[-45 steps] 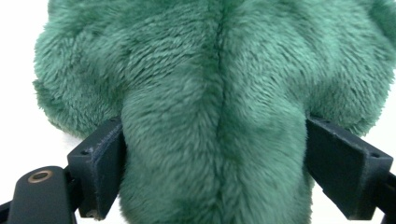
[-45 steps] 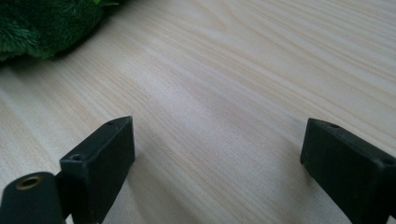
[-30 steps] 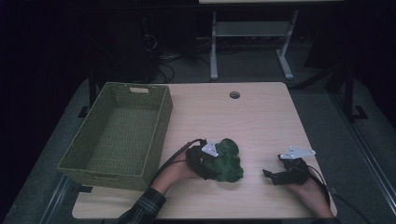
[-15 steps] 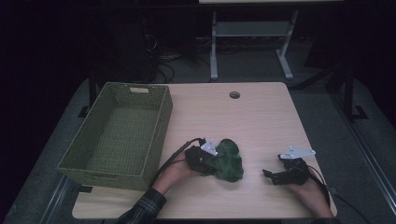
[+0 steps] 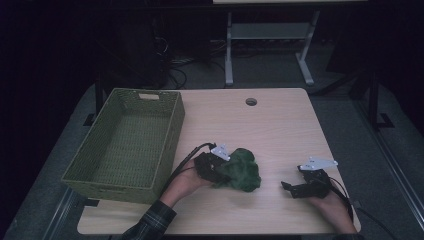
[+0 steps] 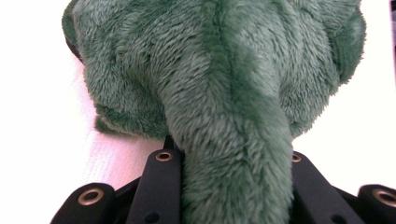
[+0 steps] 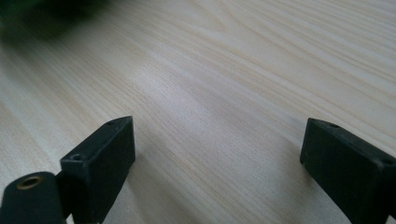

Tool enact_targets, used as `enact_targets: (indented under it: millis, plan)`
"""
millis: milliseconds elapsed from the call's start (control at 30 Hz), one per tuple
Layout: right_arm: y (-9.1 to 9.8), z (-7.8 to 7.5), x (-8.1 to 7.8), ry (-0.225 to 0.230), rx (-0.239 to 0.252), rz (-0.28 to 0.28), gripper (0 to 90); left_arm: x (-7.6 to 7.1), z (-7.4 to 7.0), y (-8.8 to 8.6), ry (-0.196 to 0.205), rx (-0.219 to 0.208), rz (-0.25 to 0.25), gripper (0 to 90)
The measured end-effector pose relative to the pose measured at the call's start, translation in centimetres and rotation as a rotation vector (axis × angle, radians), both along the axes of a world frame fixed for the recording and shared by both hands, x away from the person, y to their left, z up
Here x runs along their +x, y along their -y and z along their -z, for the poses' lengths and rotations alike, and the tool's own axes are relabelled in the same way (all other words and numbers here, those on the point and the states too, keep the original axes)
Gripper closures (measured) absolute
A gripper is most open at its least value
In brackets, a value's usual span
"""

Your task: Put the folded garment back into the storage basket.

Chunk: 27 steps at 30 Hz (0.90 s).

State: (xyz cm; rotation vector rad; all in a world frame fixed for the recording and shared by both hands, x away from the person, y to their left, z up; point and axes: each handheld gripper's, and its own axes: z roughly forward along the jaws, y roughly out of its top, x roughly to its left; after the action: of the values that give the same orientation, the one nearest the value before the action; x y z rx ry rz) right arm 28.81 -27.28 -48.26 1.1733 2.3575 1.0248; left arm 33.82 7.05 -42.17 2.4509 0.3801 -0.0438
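Note:
A green plush toy sits near the table's front middle, with my left gripper at its left side. In the left gripper view a long furry part of the plush toy runs down between the two black jaws, which press on it from both sides. The jaws of my left gripper have just been closing on it. My right gripper rests low over the table at the front right, apart from the toy. In its own view the right gripper stands open over bare wood.
A green woven basket stands on the left part of the table, close to the left hand's cable. A round cable hole lies near the far edge. Table legs and cables stand on the floor beyond.
The left gripper has closed on the plush toy and lifted it slightly. The right gripper has stayed where it was.

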Motion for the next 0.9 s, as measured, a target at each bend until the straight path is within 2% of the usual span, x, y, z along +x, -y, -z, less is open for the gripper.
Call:
enact_targets:
  millis: [267, 400, 567, 767, 900]
  plan:
    - [0.0, 0.0, 0.0, -0.004, 0.000, 0.000, 9.6, -0.1, -3.4, -0.9, 0.005, -0.028, -0.048, 71.5]
    - [0.0, 0.0, 0.0, -0.002, 0.000, 0.000, 9.6, 0.0, -5.4, -1.7, 0.023, -0.045, -0.076, 71.5]
    - [0.0, 0.0, 0.0, -0.002, 0.001, 0.000, 9.7, 0.2, -7.6, -3.0, 0.049, -0.029, -0.093, 71.4]
    - [0.0, 0.0, 0.0, -0.002, 0.001, 0.001, 9.6, 0.2, -9.3, -4.8, 0.071, -0.030, -0.126, 71.4]
    - [0.0, 0.0, 0.0, -0.002, 0.001, 0.001, 9.6, 0.3, -10.3, -6.4, 0.088, -0.040, -0.169, 71.4]
